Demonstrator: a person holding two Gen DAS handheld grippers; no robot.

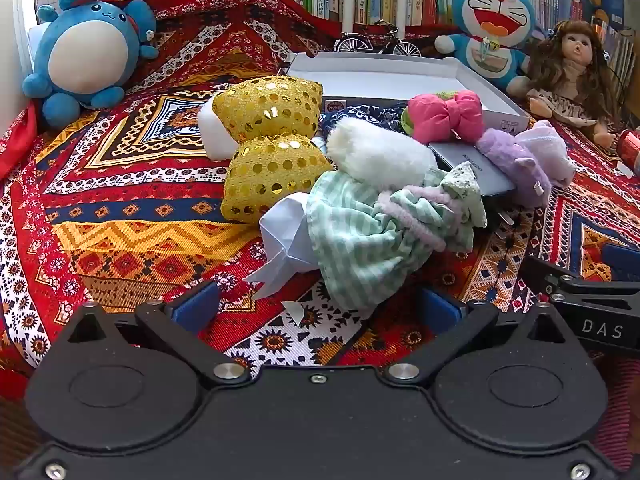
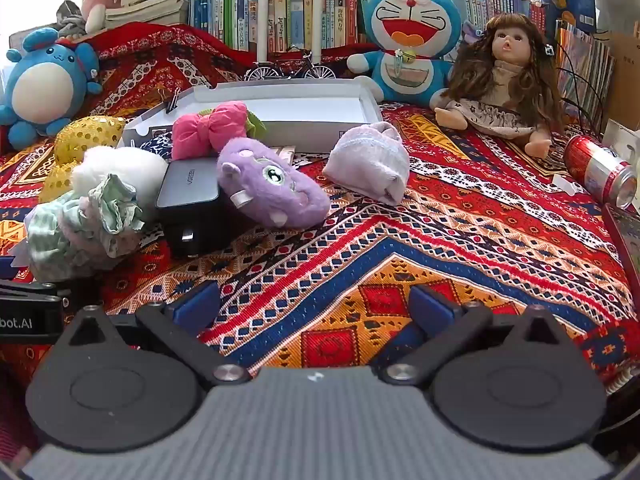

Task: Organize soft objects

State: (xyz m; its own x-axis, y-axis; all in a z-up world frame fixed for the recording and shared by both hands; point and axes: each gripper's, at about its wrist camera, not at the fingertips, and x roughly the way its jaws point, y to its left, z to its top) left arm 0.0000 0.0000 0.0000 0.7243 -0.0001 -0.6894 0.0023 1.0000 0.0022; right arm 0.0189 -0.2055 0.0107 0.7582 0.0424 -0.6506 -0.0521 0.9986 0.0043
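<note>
Soft toys (image 1: 372, 184) lay heaped at our twelve o'clock; both hand-held grippers (left (image 1: 318, 306), right (image 2: 316, 306)) were released, grasping nothing.

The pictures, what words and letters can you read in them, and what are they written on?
"UGREEN": on the grey charger block, where it shows partly.
"DAS": on the right claw's black body, seen from the left wrist view.
"bot.AI": on the left claw's black body, seen from the right wrist view; the start is cut off.
Book spines, red can, white box label: too small or blurred.
</note>
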